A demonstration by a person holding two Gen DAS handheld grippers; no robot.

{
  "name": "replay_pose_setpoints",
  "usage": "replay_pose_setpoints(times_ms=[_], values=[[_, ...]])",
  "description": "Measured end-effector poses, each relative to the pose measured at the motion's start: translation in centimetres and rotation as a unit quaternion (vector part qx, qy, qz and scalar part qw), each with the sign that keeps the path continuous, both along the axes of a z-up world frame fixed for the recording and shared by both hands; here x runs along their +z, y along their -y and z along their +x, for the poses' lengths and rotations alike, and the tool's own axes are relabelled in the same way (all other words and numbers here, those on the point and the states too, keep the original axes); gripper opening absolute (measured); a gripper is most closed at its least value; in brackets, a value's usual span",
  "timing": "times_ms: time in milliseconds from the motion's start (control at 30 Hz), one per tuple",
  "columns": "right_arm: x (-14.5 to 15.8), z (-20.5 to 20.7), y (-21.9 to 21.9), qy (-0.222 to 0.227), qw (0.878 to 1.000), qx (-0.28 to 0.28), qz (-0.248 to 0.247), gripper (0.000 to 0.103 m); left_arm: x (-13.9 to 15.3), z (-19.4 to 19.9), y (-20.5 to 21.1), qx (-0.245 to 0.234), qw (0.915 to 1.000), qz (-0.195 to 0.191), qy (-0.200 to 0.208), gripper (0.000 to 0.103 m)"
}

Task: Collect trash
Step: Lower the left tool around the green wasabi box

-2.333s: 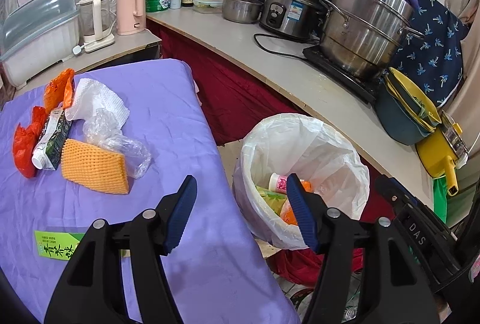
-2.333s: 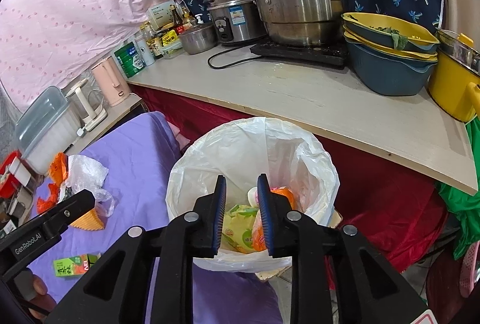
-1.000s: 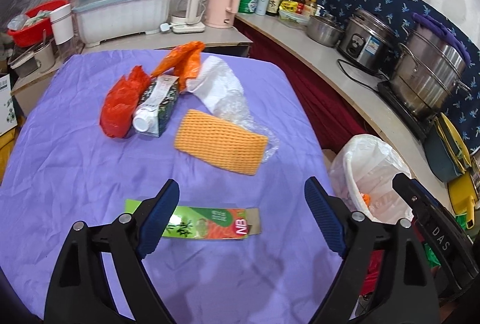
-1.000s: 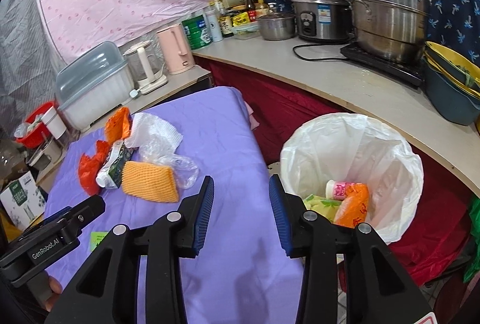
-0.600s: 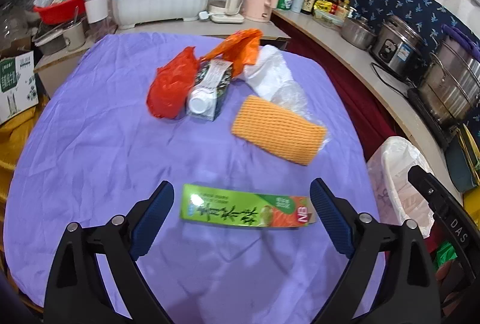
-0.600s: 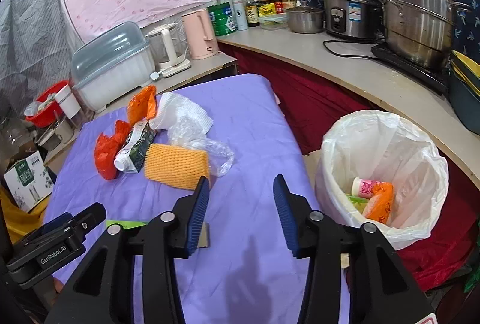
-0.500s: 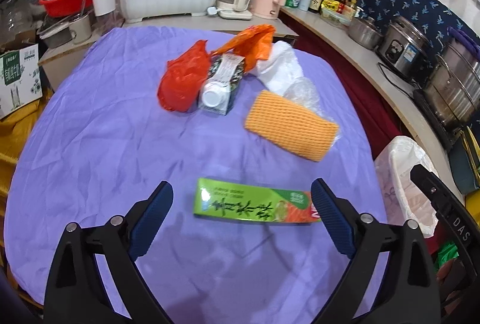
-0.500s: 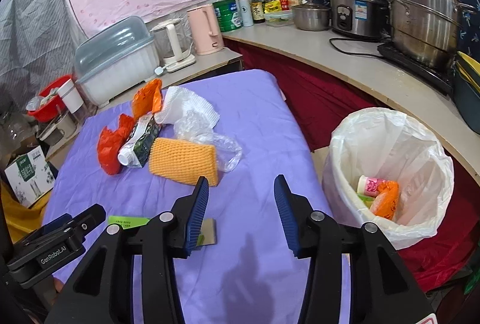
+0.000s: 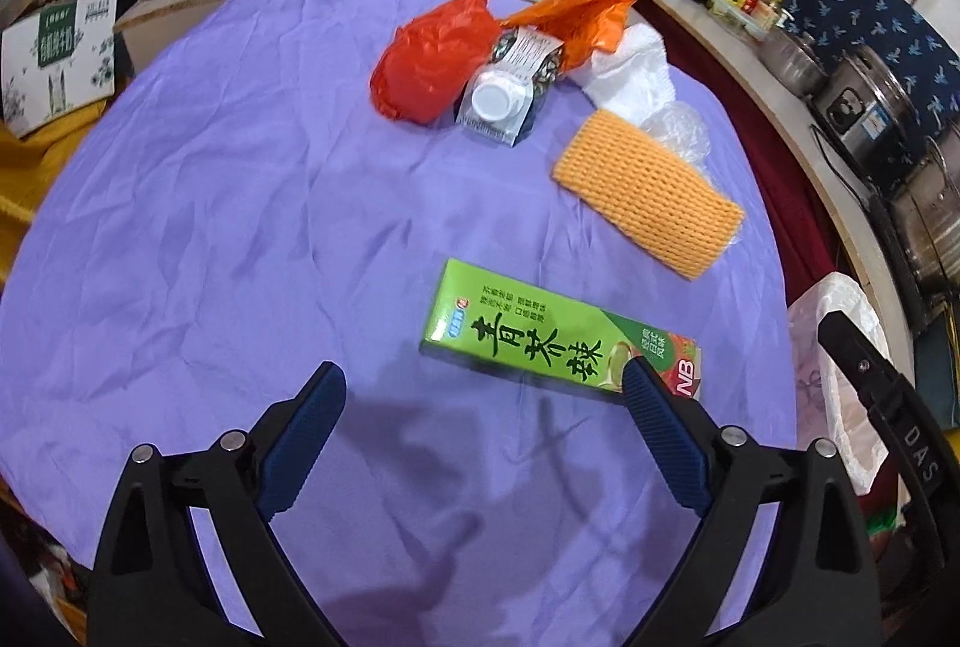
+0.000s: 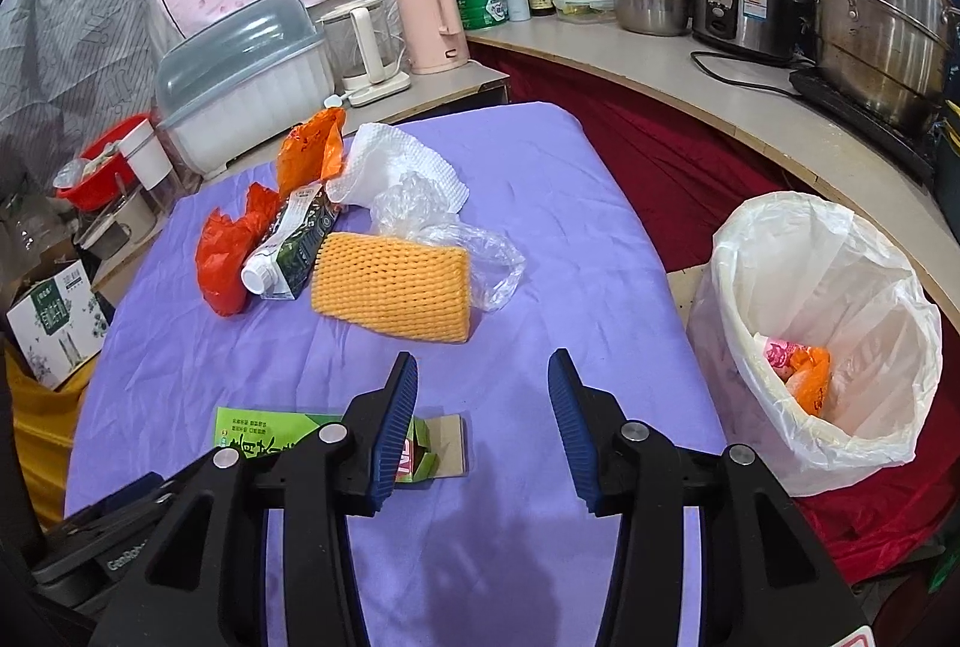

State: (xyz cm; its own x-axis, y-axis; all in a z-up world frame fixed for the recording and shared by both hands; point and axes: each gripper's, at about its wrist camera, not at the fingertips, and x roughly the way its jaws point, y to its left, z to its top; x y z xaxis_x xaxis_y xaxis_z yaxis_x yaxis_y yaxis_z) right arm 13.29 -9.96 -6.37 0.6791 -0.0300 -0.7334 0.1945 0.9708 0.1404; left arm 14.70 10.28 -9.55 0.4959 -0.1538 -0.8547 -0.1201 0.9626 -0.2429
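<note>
**Both claws empty over the purple table**

My left gripper hangs above the purple tablecloth with its jaws spread wide and nothing between them. The green carton box lies flat just ahead of it, one end close beside my right-hand fingertip in that view; whether they touch I cannot tell.

My right gripper is also over the cloth, jaws parted about halfway, gripping nothing. From its camera the same green box shows partly behind my left-hand finger, an open cardboard flap sticking out at its end.

Farther up the table the rest of the trash sits in a loose cluster: an orange foam net sleeve, a crumpled clear plastic bag touching it, a white foam wrap, a small dark drink carton with a white cap, and red and orange plastic bags against it.

The bin with a white liner stands on the floor off the table's right edge, with a few discarded pieces already inside.
</note>
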Motion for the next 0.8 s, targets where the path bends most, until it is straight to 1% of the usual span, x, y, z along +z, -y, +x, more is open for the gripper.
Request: replay_pose_setpoints(times_ms=[100, 200, 300, 400, 467, 533, 600, 667, 800], values=[[-0.2, 0.4, 0.2, -0.002, 1.000, -0.001, 0.000, 0.045, -0.7, 0.9, 0.5, 0.012, 0.9995, -0.021, -0.022, 0.089], [-0.5, 0.8, 0.8, -0.005, 1.000, -0.005, 0.000, 0.045, -1.3, 2.1, 1.2, 0.038, 0.9980, -0.036, -0.037, 0.089], [-0.8, 1.3, 1.4, -0.008, 1.000, -0.008, 0.001, 0.045, -1.8, 3.2, 1.9, 0.054, 0.9969, -0.030, -0.049, 0.089], [-1.1, 2.0, 2.0, -0.012, 1.000, -0.010, 0.002, 0.045, -2.8, 4.3, 2.3, 0.069, 0.9947, -0.031, -0.069, 0.089], [-1.4, 2.5, 2.2, -0.015, 1.000, -0.009, 0.003, 0.045, -3.6, 5.0, 2.4, 0.075, 0.9933, -0.024, -0.084, 0.089], [-1.7, 2.9, 2.4, -0.016, 1.000, -0.009, 0.006, 0.045, -4.1, 5.3, 2.1, 0.080, 0.9928, -0.022, -0.087, 0.090], [-1.9, 3.1, 2.4, -0.017, 1.000, -0.008, 0.010, 0.045, -4.0, 5.3, 1.5, 0.086, 0.9928, -0.017, -0.082, 0.090], [-2.2, 3.4, 2.2, -0.020, 1.000, -0.005, 0.014, 0.045, -3.6, 5.1, 0.7, 0.084, 0.9936, -0.013, -0.074, 0.083], [-2.8, 4.0, 1.5, -0.024, 1.000, 0.003, 0.020, 0.045, -3.5, 4.5, -0.7, 0.070, 0.9942, -0.013, -0.081, 0.080]])
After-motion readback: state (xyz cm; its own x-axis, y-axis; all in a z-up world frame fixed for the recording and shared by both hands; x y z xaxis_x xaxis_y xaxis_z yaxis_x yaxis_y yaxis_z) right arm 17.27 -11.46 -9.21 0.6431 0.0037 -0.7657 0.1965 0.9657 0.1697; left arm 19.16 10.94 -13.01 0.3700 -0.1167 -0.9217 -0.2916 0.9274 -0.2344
